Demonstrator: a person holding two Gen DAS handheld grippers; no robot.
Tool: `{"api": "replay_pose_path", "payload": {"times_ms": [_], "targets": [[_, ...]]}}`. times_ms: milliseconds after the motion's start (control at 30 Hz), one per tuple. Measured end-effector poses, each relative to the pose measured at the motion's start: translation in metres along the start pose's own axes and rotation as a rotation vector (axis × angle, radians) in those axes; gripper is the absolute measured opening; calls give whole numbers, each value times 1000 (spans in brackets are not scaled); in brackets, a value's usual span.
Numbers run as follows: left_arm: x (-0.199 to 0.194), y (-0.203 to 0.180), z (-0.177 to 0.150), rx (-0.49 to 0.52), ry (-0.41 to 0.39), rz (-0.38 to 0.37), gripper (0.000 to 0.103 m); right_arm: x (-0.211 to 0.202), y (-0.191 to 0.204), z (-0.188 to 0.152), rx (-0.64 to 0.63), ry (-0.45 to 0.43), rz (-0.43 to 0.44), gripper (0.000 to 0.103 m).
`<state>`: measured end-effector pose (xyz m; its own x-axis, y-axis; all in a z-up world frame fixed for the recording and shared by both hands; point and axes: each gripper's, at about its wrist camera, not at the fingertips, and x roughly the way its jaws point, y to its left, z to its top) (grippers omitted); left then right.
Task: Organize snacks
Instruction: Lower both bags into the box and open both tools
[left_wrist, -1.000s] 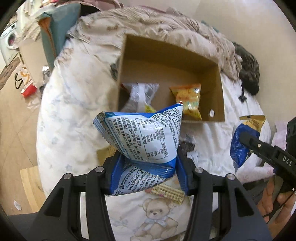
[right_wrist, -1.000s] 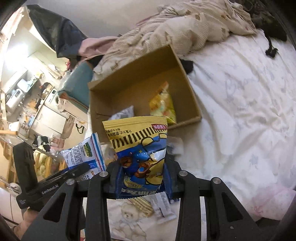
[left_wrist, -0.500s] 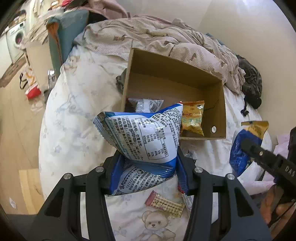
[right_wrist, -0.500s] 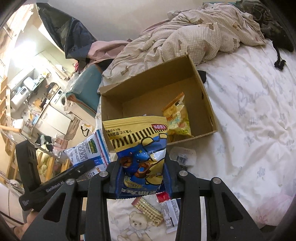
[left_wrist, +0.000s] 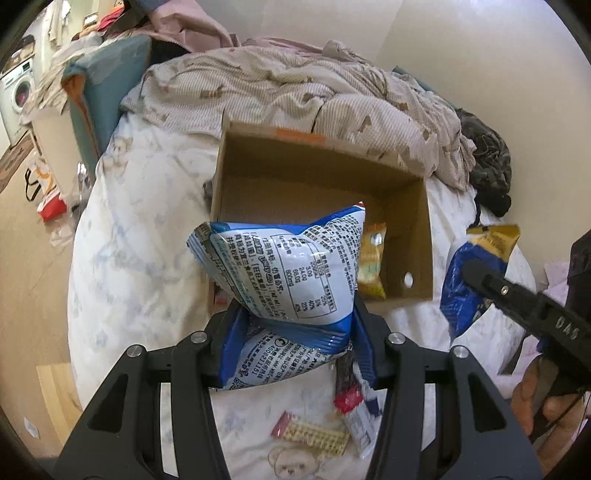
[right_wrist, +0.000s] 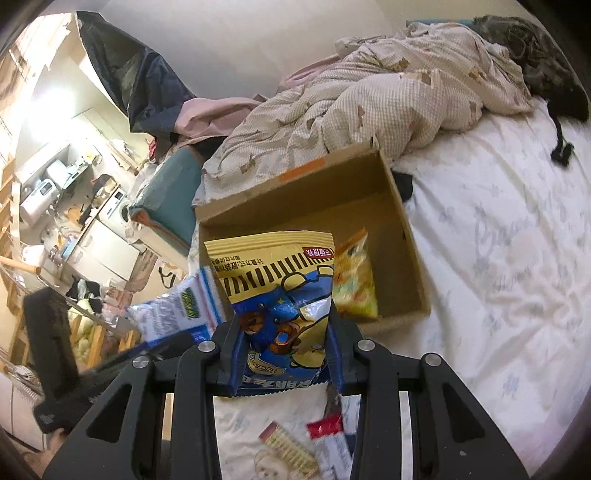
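Broadly, a bed (left_wrist: 140, 236) with a white printed sheet fills both views, a rumpled beige quilt (left_wrist: 295, 99) heaped at its far end. On the sheet sits an open cardboard box (left_wrist: 424, 229), and inside it a small yellow snack bag (left_wrist: 371, 266) leans against the near right wall. The left gripper (left_wrist: 297, 332) is clamped on a white-and-blue snack bag (left_wrist: 284, 266), held puffed and upright in front of the box's near edge. The right gripper (right_wrist: 284, 347) is clamped on a blue-and-yellow snack bag (right_wrist: 277, 273), also raised just before the box, its yellow top edge overlapping the box's near left part in the right wrist view. Each held bag shows in the other camera as well. Smaller still, on the sheet below the grippers lie a wafer packet (left_wrist: 314, 437) and, just beside it, a red-tipped packet (left_wrist: 351, 398).
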<state>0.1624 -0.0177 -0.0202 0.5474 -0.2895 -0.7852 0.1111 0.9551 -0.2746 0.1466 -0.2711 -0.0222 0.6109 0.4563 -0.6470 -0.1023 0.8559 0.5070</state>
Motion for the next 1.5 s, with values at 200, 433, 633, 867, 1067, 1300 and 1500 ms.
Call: {"api": "replay_pose_path", "payload": {"times_ms": [200,433,633,867,1067,1300,1500], "targets": [[23,-4,34,49,11,32,47,17,-9,27,-8,-14,-51,38],[68,-1,29,34,76,16,47,45,-23,43,-40,45,-168,38],[86,-7,24,53,109,18,47,63,-37,39,-45,127,-242,38],[101,-5,24,25,156,-2,48,73,-45,39,-45,162,-291,40],[104,-5,25,8,181,-17,48,80,-48,37,-26,183,-305,41],[100,-5,30,-2,171,-38,49,83,-47,36,7,192,-268,55],[103,-8,23,37,178,11,74,71,-43,42,29,118,-229,78]]}}
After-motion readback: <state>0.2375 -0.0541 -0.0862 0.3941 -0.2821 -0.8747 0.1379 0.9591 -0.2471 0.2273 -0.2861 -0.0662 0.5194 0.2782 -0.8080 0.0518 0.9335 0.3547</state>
